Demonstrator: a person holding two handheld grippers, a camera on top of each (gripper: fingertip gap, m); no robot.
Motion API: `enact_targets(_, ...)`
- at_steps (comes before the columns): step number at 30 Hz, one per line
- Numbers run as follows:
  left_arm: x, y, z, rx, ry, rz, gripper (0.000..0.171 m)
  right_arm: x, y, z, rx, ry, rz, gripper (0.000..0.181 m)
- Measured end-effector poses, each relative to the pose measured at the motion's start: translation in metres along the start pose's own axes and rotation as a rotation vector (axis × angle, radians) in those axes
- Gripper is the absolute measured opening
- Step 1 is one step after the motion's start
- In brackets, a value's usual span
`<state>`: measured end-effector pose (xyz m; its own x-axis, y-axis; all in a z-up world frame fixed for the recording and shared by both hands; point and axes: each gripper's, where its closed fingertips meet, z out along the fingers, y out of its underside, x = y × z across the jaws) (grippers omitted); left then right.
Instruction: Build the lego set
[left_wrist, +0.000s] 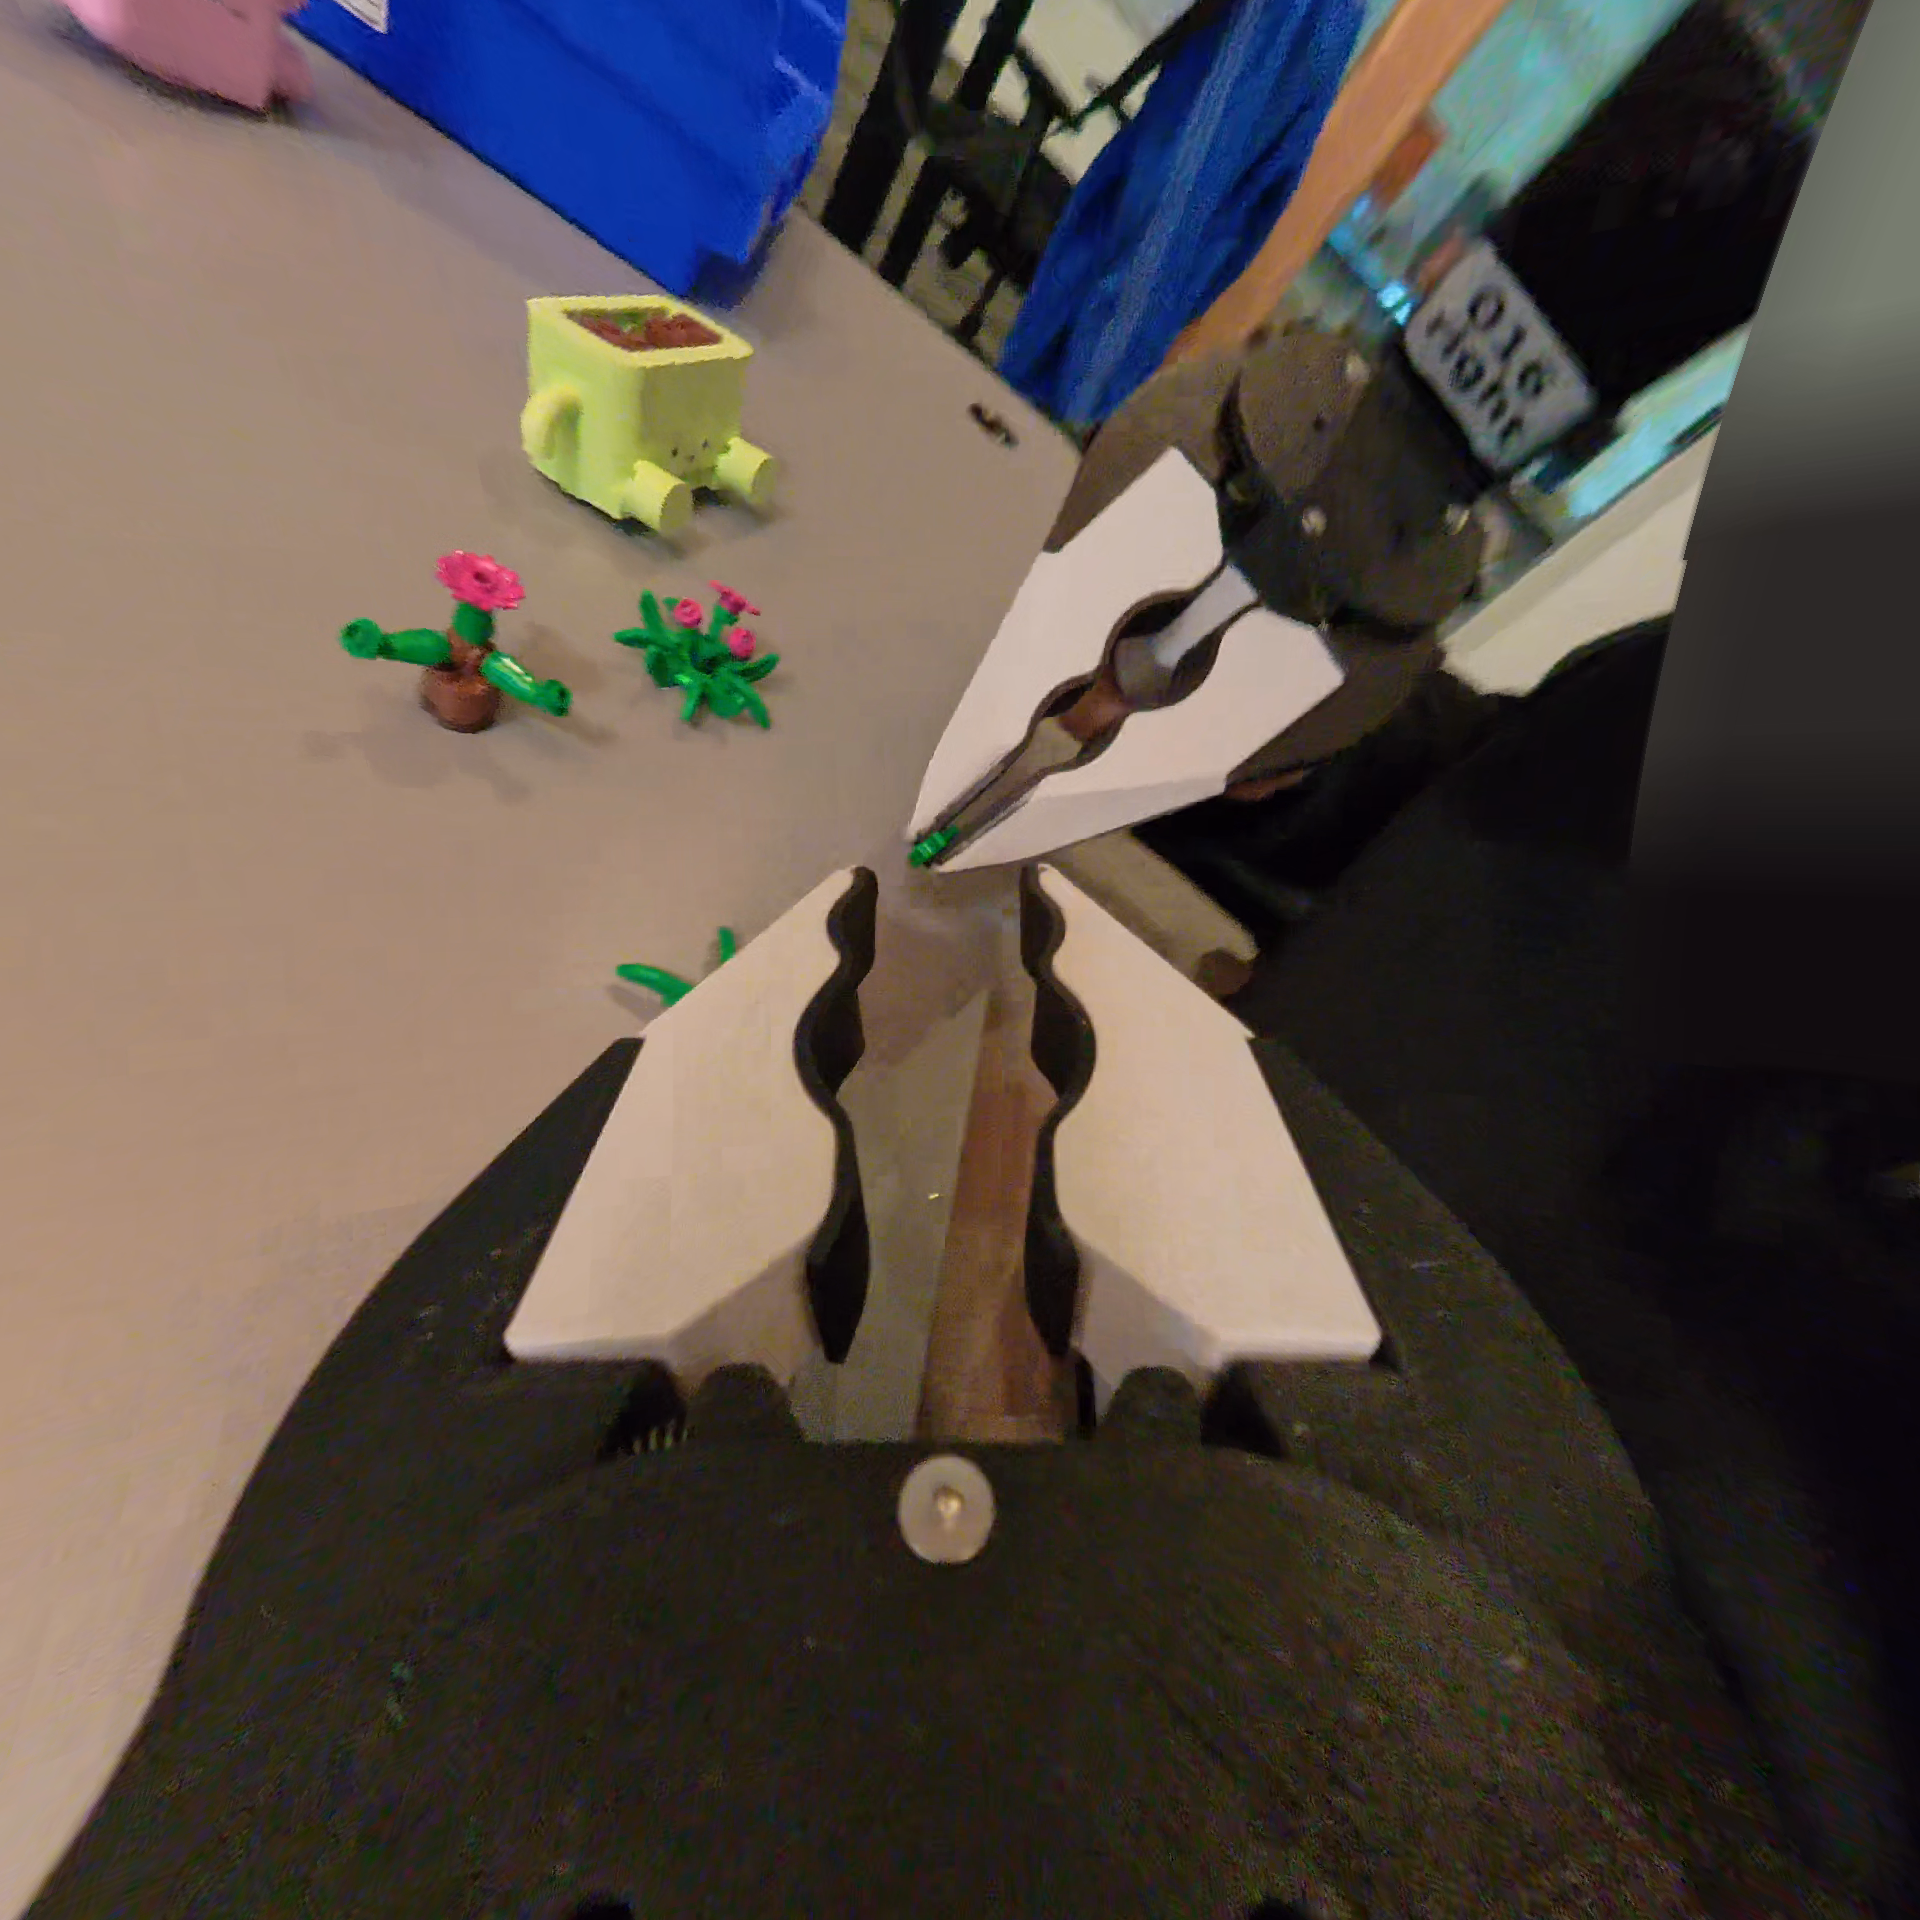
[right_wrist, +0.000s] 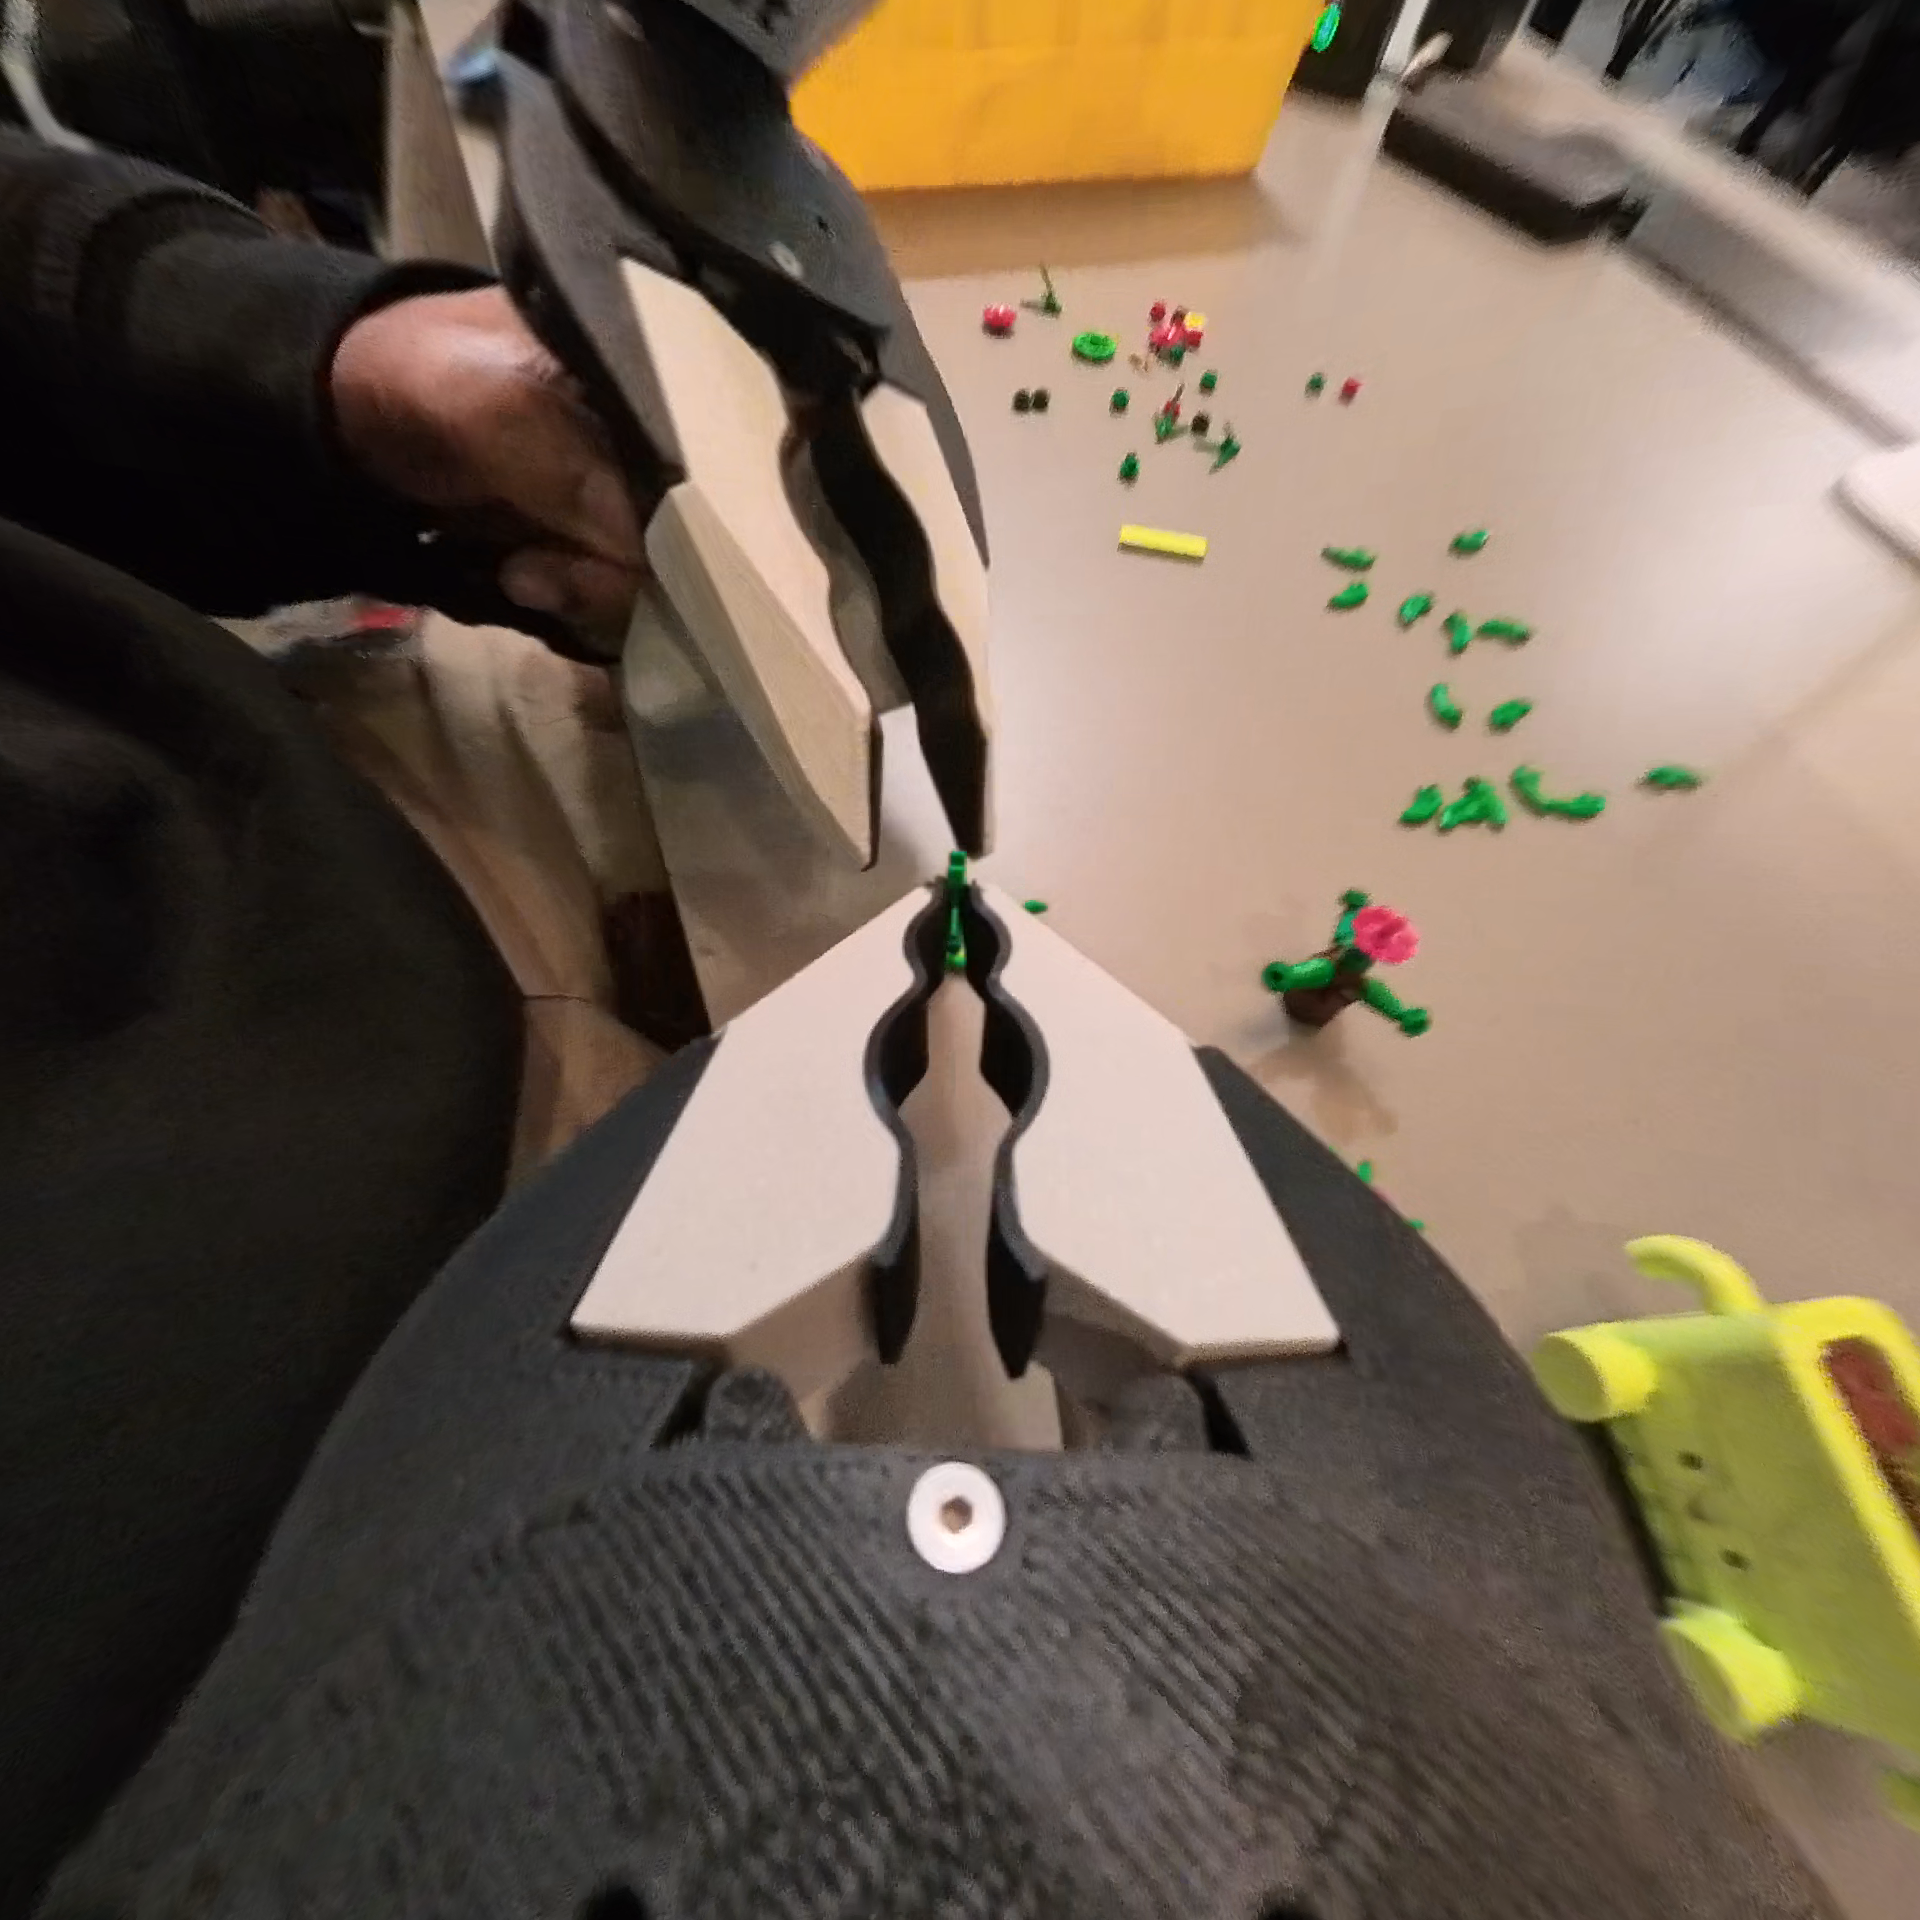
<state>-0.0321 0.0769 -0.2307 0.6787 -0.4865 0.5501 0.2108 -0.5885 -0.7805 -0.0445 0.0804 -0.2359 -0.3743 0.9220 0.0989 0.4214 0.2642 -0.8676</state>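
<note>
With our right gripper (right_wrist: 958, 914) pinching the tiny green plastic lego stem piece (right_wrist: 956, 909) at its very tips above the grey table (left_wrist: 208, 935) edge, our empty, parted left gripper (left_wrist: 948, 883) could knock it floorward.

Dim warm indoor light, soft shadows, blurred backgrounds, edges warped
</note>
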Motion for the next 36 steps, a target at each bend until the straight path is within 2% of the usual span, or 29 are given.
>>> enact_targets(3, 0.008, -0.004, 0.001, 0.042, 0.094, -0.102, 0.028, -0.001, -0.009, -0.003, 0.008, 0.077, -0.153, 0.0)
enact_targets(7, 0.013, -0.01, 0.001, 0.092, 0.182, -0.22, 0.019, -0.001, -0.016, -0.006, 0.002, 0.182, -0.33, 0.0)
enact_targets(11, 0.017, -0.014, -0.002, 0.137, 0.274, -0.311, 0.015, -0.003, -0.02, -0.009, -0.001, 0.221, -0.436, 0.001)
enact_targets(26, 0.022, -0.019, -0.008, 0.168, 0.37, -0.365, 0.007, -0.012, -0.025, -0.015, 0.057, 0.181, -0.454, 0.001)
enact_targets(36, 0.035, -0.028, -0.017, 0.223, 0.553, -0.46, 0.006, -0.017, -0.039, -0.021, 0.17, 0.132, -0.382, 0.002)
